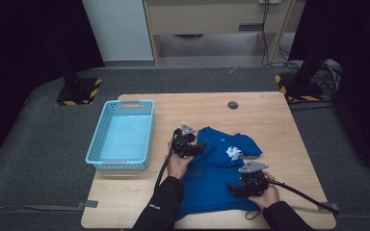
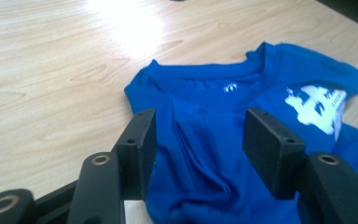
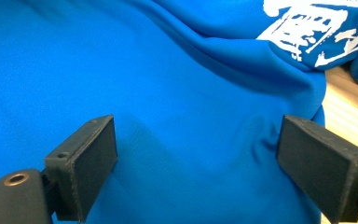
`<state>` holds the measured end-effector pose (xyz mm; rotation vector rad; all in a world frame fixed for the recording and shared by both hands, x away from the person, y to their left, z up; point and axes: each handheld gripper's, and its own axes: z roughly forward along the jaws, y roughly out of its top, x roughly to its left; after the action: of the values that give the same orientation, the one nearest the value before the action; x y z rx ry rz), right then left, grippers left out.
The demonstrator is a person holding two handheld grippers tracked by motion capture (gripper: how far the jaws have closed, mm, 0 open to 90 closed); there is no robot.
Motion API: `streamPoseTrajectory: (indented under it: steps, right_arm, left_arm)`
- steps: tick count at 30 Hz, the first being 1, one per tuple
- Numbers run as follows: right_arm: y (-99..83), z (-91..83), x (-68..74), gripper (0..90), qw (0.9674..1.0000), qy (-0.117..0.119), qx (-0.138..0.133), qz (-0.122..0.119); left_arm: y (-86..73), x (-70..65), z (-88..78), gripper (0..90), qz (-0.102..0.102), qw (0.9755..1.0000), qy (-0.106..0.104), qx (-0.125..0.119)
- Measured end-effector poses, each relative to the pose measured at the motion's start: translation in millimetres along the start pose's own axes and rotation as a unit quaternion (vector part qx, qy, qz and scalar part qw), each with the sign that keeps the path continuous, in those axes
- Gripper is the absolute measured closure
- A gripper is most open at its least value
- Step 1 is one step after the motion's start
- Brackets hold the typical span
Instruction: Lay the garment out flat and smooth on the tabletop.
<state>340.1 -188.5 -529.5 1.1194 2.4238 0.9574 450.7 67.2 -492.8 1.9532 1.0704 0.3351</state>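
Left gripper (image 1: 198, 146): in the high view, held over the left edge of a blue T-shirt (image 1: 212, 180), jaws pointed right across the cloth. Right gripper (image 1: 233, 189): held over the shirt's lower right part, jaws pointed left. T-shirt: lay crumpled on the wooden table (image 1: 270, 120), right of centre near the person's edge, long axis running roughly from the near edge up and to the right, collar end farthest from the person. White print (image 1: 234, 152) on the chest; too small to read. Light blue basket (image 1: 96, 144): stood on the table's left part, well apart from the shirt. Small writing on the left sleeve (image 1: 154, 208); not legible.

Left gripper view: gripper (image 2: 198, 137) with jaws apart and a fold of the T-shirt (image 2: 200, 163) seen between them, pads not pressing it. Collar (image 2: 242, 63) pointed away from the camera, with a small white mark (image 2: 230, 87) just below it, unreadable. White print (image 2: 317, 108) at right, blocky, no letters made out.

Right gripper view: gripper (image 3: 196, 147) with jaws spread wide over the T-shirt (image 3: 121, 70), cloth lying loose between them, nothing clamped. White print (image 3: 317, 32) at upper right, shapes unreadable. Table (image 3: 349, 100) showed at the right edge.
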Motion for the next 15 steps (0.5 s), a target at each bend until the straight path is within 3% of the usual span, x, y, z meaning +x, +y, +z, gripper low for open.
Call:
streamPoseTrajectory:
  steps: [3,9,15]
  right_arm:
    - [0.1,-0.1,-0.1,12.3,1.0,0.001,0.001,0.0]
    - [0.2,-0.1,-0.5,12.3,1.0,0.002,0.001,-0.002]
    - [0.4,-0.1,-0.6,12.3,1.0,0.003,0.002,-0.002]
  left_arm:
    - [1.3,1.5,11.5,43.6,0.003,0.9998,0.007,0.02]
    - [-0.1,-2.5,27.6,46.4,0.02,0.9993,-0.005,0.032]
    - [-3.5,-4.0,35.4,56.7,0.011,0.9984,-0.005,0.055]
